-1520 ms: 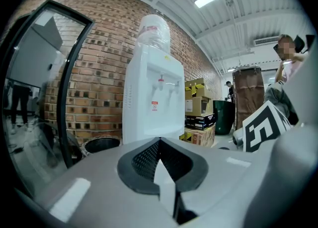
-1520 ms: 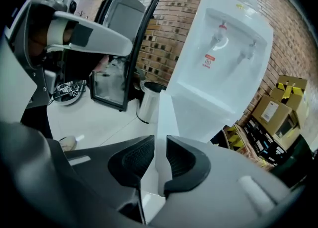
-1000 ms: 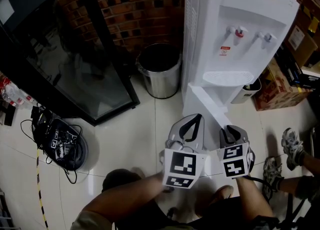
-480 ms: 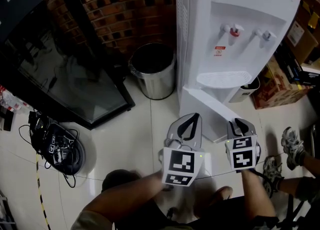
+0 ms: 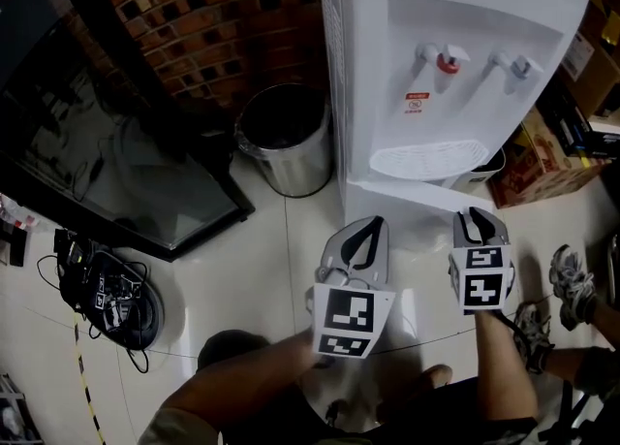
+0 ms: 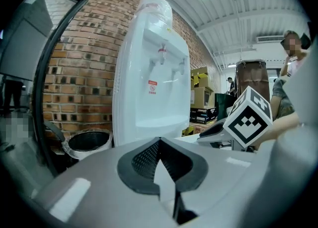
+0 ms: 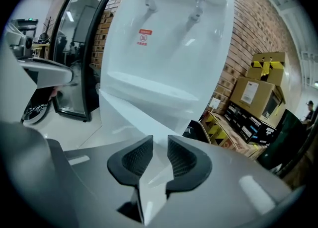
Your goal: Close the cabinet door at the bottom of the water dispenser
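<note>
The white water dispenser [image 5: 455, 65] stands against the brick wall. Its bottom cabinet door [image 5: 407, 196] lies nearly flat against the body. In the right gripper view the door [image 7: 129, 117] still stands out at a slant, and its thin free edge runs between the jaws of my right gripper [image 7: 160, 145]. Those jaws are opening and the pads stand clear of the edge. In the head view the right gripper [image 5: 478, 212] sits at the door's right end. My left gripper [image 5: 366, 225] hovers in front of the door, shut and empty [image 6: 159, 140].
A steel waste bin [image 5: 284, 138] stands left of the dispenser. A black glass-fronted cabinet [image 5: 126, 162] fills the left. A coil of cables [image 5: 111, 293] lies on the tiled floor. Cardboard boxes [image 5: 557, 157] sit at right, with someone's shoes [image 5: 572, 298] below them.
The cabinet door has swung from standing out toward the dispenser body. My right gripper has moved right and forward with it, and its jaws have widened. The left gripper has shifted slightly.
</note>
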